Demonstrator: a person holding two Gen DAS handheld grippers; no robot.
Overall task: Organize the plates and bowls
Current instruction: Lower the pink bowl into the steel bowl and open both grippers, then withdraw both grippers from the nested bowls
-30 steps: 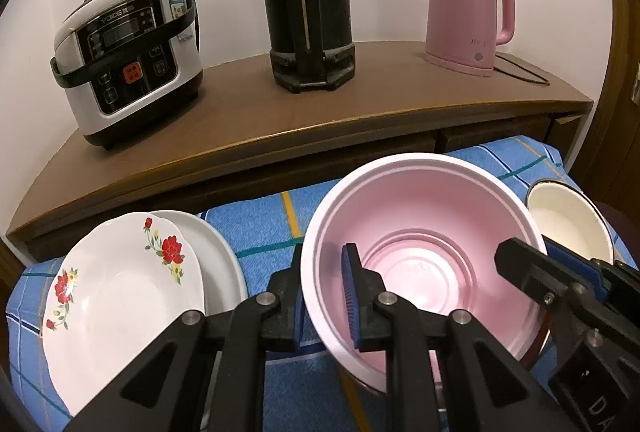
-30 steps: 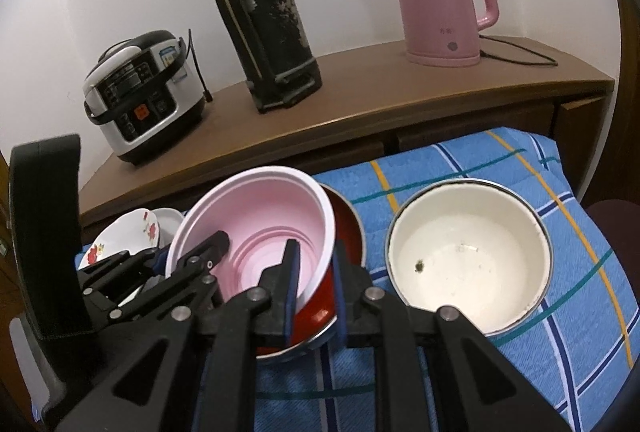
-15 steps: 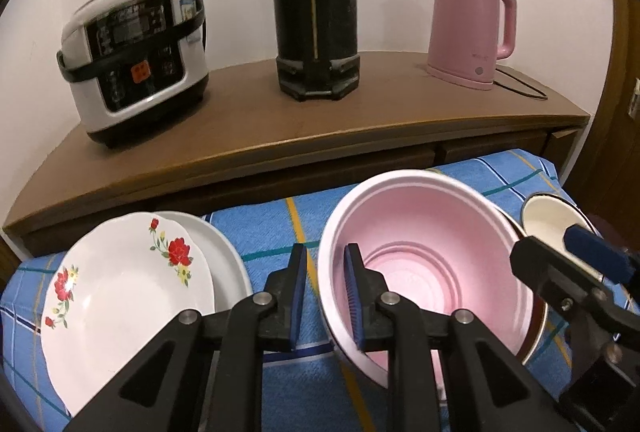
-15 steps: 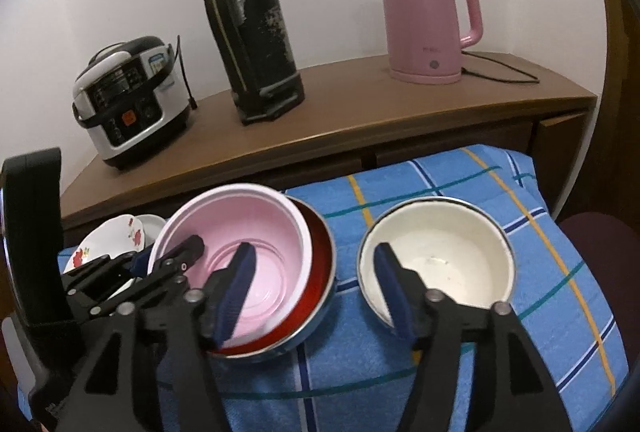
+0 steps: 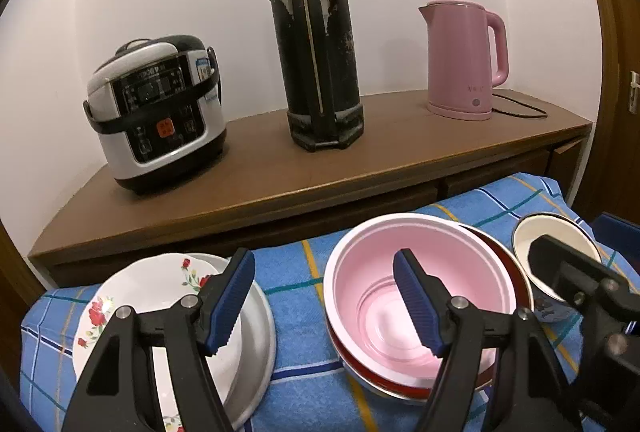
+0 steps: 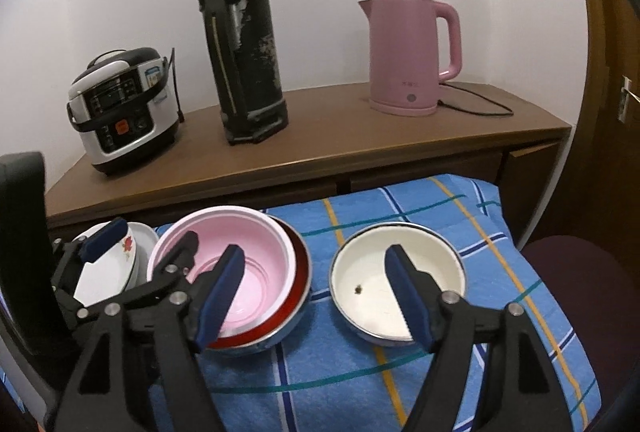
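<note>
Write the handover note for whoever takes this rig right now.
Left gripper: open, empty.
Right gripper: open, empty.
Pink bowl sits nested in the red bowl on the blue cloth.
Flowered plate lies on a white plate to the left.
Cream bowl stands alone, right of the stack.
Left to do, probably: add the cream bowl to the bowl stack.

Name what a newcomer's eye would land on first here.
The pink bowl nested in a red bowl at the middle of the blue checked cloth, framed by two open grippers. Behind, a tall battered black thermos stands on the wooden sideboard beside a pink kettle.
</note>
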